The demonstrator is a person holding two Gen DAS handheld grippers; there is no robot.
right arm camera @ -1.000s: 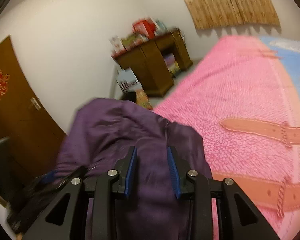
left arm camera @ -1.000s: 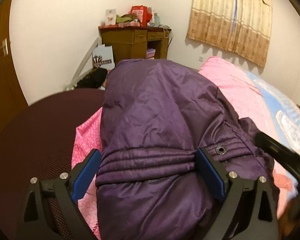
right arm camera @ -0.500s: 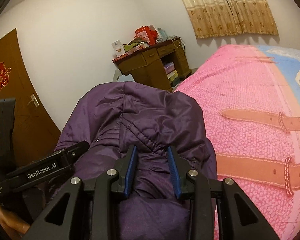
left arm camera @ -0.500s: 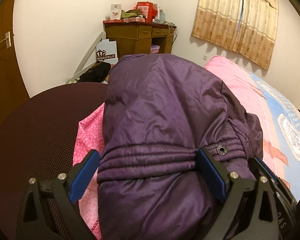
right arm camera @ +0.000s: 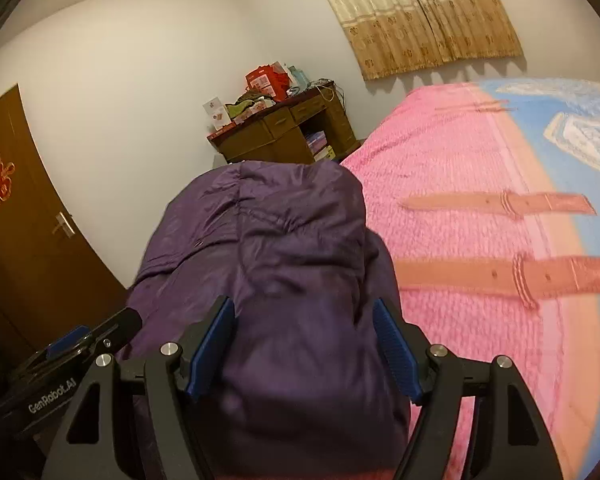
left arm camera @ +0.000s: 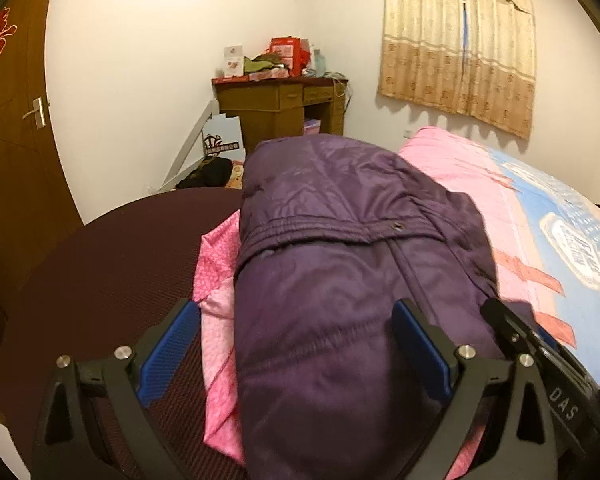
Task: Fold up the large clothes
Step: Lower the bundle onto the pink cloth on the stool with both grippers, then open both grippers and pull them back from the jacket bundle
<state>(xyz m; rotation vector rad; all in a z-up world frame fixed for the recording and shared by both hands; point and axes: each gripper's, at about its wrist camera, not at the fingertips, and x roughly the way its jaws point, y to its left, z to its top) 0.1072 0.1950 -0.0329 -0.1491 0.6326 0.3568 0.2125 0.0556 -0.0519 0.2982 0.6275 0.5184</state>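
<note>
Both tongs pulled back toward camera since half second ago; right tongs point(right arm camera: 302, 344), then pinched on fabric, now spread wide. Left tongs point(left arm camera: 296, 344) wide too, holding nothing. Purple padded jacket point(left arm camera: 352, 248) lies folded in thick bundle on pink bedspread point(right arm camera: 452, 200), near bed's edge, between both sets of blue pads (fabric bulges between them, unclamped). Dark mat point(left arm camera: 112, 256) beside it on left. Judgement: fold just released; bundle appears to keep shape, so task near finish, perhaps final tidy left.
</note>
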